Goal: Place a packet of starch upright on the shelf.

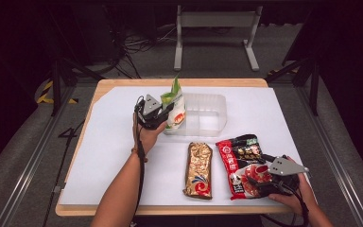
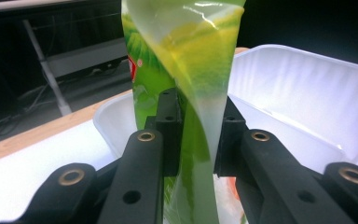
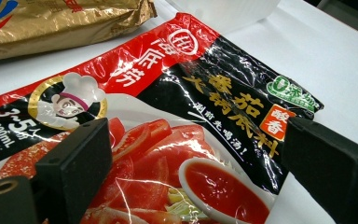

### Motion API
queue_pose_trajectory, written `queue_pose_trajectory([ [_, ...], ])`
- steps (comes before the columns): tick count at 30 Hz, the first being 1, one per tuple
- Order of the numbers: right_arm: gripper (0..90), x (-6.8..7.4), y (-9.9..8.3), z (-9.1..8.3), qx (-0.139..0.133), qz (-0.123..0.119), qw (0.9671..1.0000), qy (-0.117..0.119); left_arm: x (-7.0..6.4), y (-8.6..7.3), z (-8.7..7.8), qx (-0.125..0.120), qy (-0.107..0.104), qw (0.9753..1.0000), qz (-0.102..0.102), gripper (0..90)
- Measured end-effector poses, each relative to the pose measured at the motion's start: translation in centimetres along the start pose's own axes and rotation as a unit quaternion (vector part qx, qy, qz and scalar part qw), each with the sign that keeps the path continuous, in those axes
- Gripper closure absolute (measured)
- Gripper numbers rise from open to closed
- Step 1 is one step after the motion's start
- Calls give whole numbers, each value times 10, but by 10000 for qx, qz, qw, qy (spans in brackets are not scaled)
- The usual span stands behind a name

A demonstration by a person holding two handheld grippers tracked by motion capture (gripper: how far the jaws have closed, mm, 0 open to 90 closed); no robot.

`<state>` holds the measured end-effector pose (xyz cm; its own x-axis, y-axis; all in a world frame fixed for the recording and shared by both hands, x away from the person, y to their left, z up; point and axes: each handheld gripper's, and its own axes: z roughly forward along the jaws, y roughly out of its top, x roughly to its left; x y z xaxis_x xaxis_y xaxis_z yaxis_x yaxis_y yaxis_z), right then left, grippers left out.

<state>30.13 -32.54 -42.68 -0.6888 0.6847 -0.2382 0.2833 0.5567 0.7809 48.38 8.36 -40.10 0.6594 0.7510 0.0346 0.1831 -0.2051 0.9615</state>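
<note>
- The left gripper (image 1: pixel 163 113) has its jaws pressed tight on a green packet (image 1: pixel 175 105), which stands upright at the left end of a clear plastic tub (image 1: pixel 208 113).
- In the left gripper view the green packet (image 2: pixel 186 93) rises between the two black jaws, pinched thin where they clamp it, with the white wall of the tub (image 2: pixel 298 98) just behind and to the right.
- The right gripper (image 1: pixel 269 177) sits low over the near end of a red and black soup packet (image 1: pixel 243 163) that lies flat on the white sheet (image 1: pixel 113 156).
- In the right gripper view its jaws stand wide apart, one on each side of the soup packet (image 3: pixel 177 140); whether they touch it I cannot tell.
- A gold packet (image 1: pixel 199 170) lies flat just left of the soup packet, near but apart from it.
- The sheet covers most of the wooden table (image 1: pixel 99 90).
</note>
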Motion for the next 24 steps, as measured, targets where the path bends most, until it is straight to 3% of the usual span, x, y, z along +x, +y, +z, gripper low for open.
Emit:
queue_pose_trajectory([
  [5,90,1,0,0,-9,4,10000,10,0,0,-1,134,28,9998,136,770],
  [15,91,1,0,1,2,9,10000,33,1,0,-3,236,-22,9995,194,813],
  [22,92,2,0,0,-1,-1,10000,48,2,3,-6,442,-32,9982,404,804],
  [24,92,2,0,0,6,-9,10000,41,3,4,-7,487,-61,9980,385,801],
])
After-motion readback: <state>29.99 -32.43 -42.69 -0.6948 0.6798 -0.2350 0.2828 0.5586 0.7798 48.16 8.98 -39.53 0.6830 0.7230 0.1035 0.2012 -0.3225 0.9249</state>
